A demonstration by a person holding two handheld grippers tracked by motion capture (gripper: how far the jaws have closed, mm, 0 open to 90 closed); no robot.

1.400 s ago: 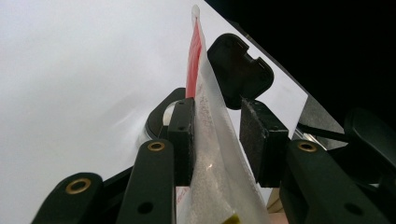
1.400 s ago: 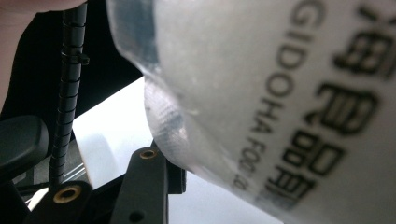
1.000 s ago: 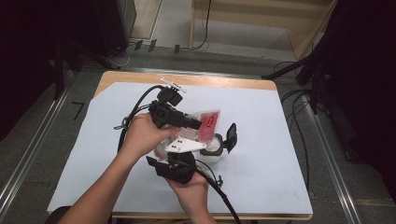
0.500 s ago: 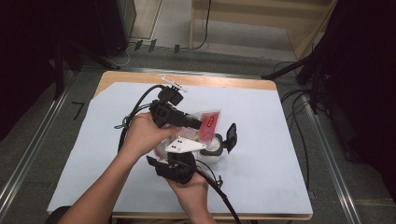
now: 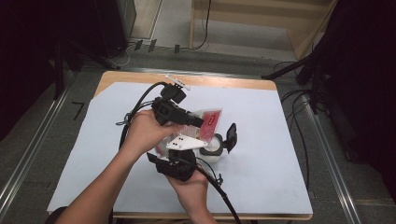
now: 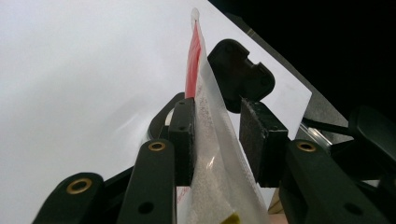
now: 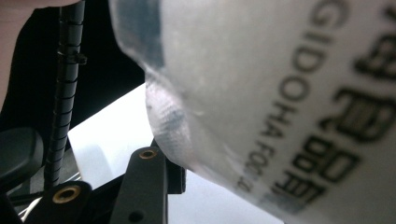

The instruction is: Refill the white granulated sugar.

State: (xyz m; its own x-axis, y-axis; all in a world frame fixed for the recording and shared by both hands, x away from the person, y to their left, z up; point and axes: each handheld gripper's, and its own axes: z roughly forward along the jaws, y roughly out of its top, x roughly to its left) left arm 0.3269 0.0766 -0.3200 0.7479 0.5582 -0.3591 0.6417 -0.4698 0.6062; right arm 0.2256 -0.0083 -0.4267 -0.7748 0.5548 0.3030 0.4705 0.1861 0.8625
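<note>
**Two grippers on one clear bag, nothing moving**

A wooden table [image 5: 261,85] stands on a grey floor, nearly all of it under a pale sheet [image 5: 261,154]. A metal rail [image 5: 327,158] runs along the right side, black cables [image 5: 299,100] trail on the floor beside it, and light wooden furniture [image 5: 261,18] stands beyond the table's far edge; the rest of the room lies in dark.

Both hands meet over the middle of the sheet. The left gripper [image 5: 198,122] points to the right, and its jaws stand partly closed around the top part of a clear plastic bag [image 5: 208,126] with a red label. In the left gripper view the bag [image 6: 210,154] rises edge-on between the pads: the left-hand pad lies against the film, while the right-hand pad seems to stand just off it, so I cannot tell whether the grip is firm. Behind the bag lies a black hinged lid [image 6: 240,77].

The right gripper [image 5: 187,151], with a grey three-cornered plate on top, comes up from below and meets the bag's lower part. In the right gripper view the frosted film with dark printed letters [image 7: 280,107] crowds the lens; one black jaw shows under it, the other is hidden, so its hold cannot be read.

Just to the right of the bag a small round container [image 5: 212,148] sits on the sheet, its black lid [image 5: 230,136] swung open and upright.

Compared with a second ago, hands, bag and container stay where they were.
</note>
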